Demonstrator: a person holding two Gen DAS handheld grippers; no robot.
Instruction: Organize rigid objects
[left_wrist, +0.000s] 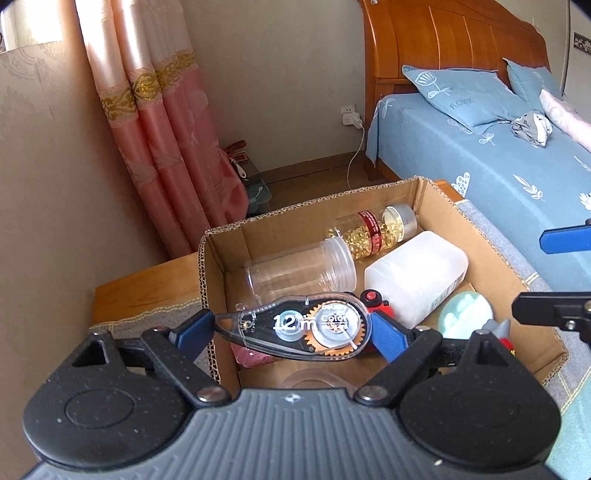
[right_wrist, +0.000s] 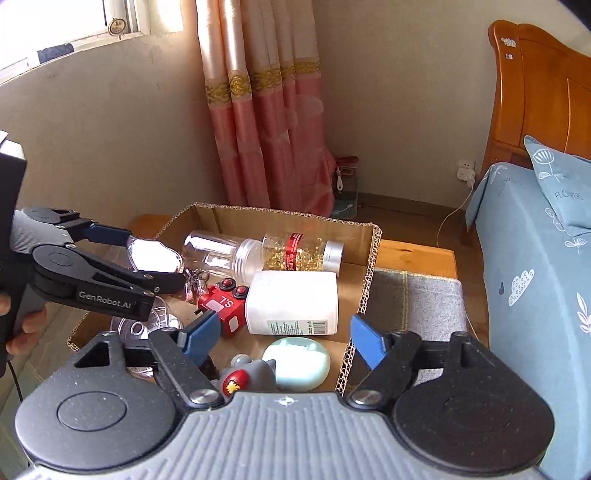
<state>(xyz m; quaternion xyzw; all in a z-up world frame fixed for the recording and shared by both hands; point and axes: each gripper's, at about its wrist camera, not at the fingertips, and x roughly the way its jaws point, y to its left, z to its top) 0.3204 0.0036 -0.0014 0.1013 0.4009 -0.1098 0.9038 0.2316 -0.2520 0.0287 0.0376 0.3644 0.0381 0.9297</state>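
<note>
Left tongs (left_wrist: 291, 330) pinch the correction tape dispenser (left_wrist: 295, 328) end to end, above the cardboard box (left_wrist: 480, 236). Light, stiff, slick plastic; end grip seems secure. Right tongs (right_wrist: 284, 338) spread, empty.

Left gripper (left_wrist: 291, 328): black speckled linkage arms, two round black housings at lower frame corners, grey ribbed body at bottom centre with small cross mark, silver pivot screws, blue fingers (left_wrist: 386, 334). Right gripper (right_wrist: 282, 332): same build, triangular cut-out in left arm, blue fingers (right_wrist: 365, 338). In right wrist view, left gripper at left frame edge carries white "GenRobot.AI" lettering; bare hand (right_wrist: 22, 328) on black handle.
</note>
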